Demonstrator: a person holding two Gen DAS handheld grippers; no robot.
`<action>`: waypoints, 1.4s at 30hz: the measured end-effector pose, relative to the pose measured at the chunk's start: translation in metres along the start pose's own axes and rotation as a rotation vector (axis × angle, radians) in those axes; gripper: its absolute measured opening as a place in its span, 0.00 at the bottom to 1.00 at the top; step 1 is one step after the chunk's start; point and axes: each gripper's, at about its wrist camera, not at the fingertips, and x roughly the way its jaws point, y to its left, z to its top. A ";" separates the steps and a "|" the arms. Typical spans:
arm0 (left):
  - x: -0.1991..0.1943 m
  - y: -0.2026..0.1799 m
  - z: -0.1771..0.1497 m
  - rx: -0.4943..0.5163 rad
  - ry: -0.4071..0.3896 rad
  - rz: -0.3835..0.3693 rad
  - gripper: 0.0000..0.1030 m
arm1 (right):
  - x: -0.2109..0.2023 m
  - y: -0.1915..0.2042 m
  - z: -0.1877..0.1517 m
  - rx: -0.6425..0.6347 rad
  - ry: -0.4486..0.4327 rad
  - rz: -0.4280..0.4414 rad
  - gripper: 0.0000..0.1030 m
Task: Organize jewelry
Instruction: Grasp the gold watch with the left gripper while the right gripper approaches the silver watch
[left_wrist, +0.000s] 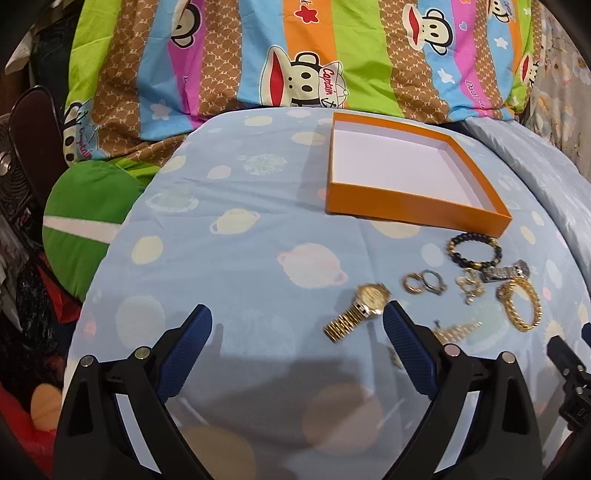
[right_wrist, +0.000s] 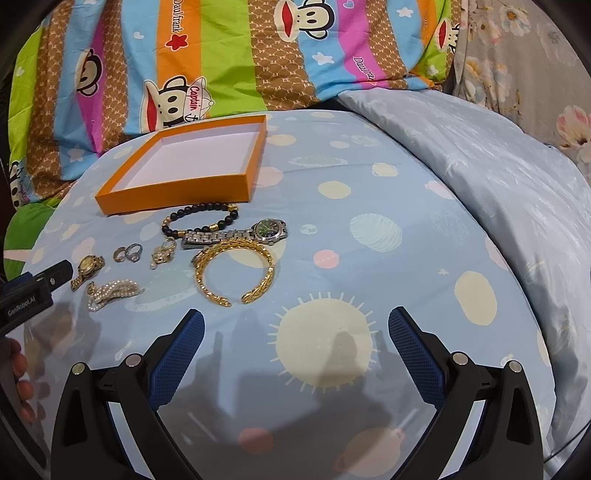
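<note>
A: Start nearest the left claw (left_wrist: 297, 325). What's there?

B: Its jaws are spread wide, nothing between them but bedsheet (left_wrist: 240, 258). The gold watch (left_wrist: 360, 308) lies just nearer than the orange box (left_wrist: 413, 210), beside the tip of one blue pad (left_wrist: 402, 339). That same finger hides part of the pearl piece (left_wrist: 458, 330).

A: And the right wrist view?

B: The right claw (right_wrist: 295, 325) is also wide open and empty, over a sun printed on the sheet. Here the pearl piece (right_wrist: 112, 290) shows whole, and so does the gold cuff bracelet (right_wrist: 236, 271), with its gap facing the camera. The left claw's tip (right_wrist: 55, 275) pokes in from the left edge, just beside the gold watch (right_wrist: 88, 266), and a person's fingers (right_wrist: 18, 373) show below it.

A: Closer to the box?

B: Two rings (right_wrist: 127, 253) touching each other, then a small gold charm (right_wrist: 162, 254). The silver watch (right_wrist: 236, 233) shows its green dial only in this view; in the left one it is a blurred strip (left_wrist: 504, 273). The black bead bracelet (right_wrist: 199, 220) lies just short of the orange box (right_wrist: 173, 188), on its near side.

A: And the box itself?

B: Open, white inside, empty in both views. Behind it is a striped cartoon quilt (right_wrist: 221, 55). Only the right view shows the pale blue duvet (right_wrist: 498, 177) well to the box's right; only the left shows a green cushion (left_wrist: 85, 221) well to its left.
</note>
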 end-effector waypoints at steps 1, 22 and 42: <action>0.004 0.000 0.003 0.011 0.005 -0.002 0.89 | 0.001 0.000 0.001 0.000 0.000 -0.001 0.95; 0.021 -0.023 0.006 0.069 0.064 -0.132 0.28 | 0.011 -0.005 0.013 0.018 0.020 0.004 0.95; 0.000 -0.028 0.000 0.038 0.061 -0.181 0.21 | 0.021 -0.008 0.031 0.016 -0.006 0.026 0.91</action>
